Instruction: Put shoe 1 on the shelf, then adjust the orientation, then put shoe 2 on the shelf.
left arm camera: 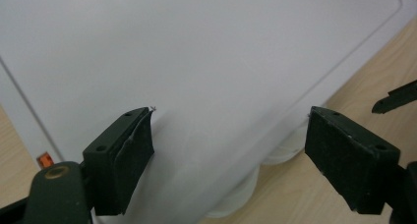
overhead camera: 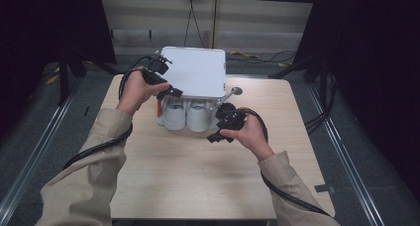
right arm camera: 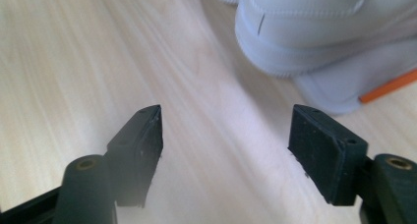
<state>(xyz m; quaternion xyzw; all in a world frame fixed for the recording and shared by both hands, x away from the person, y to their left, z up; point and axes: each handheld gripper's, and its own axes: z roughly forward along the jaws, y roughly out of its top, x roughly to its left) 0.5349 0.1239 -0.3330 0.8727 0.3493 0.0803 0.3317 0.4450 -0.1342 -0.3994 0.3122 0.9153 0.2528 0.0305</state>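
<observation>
A white box-shaped unit (overhead camera: 194, 71) with white filter canisters (overhead camera: 186, 115) along its near side stands at the far middle of the wooden table (overhead camera: 188, 171). My left gripper (overhead camera: 167, 88) hovers at the unit's front left corner, open, its jaws spread over the flat white top (left arm camera: 206, 52). My right gripper (overhead camera: 221, 135) is held low over the table just right of the canisters, open with nothing between its jaws. A canister (right arm camera: 314, 32) and an orange tube (right arm camera: 391, 86) lie ahead of the right gripper (right arm camera: 226, 135).
A metal faucet-like fitting (overhead camera: 231, 93) sticks out at the unit's right side. Cables (overhead camera: 257, 56) lie on the floor behind the table. Dark frames and rails flank both sides. Bare tabletop spreads toward the near edge.
</observation>
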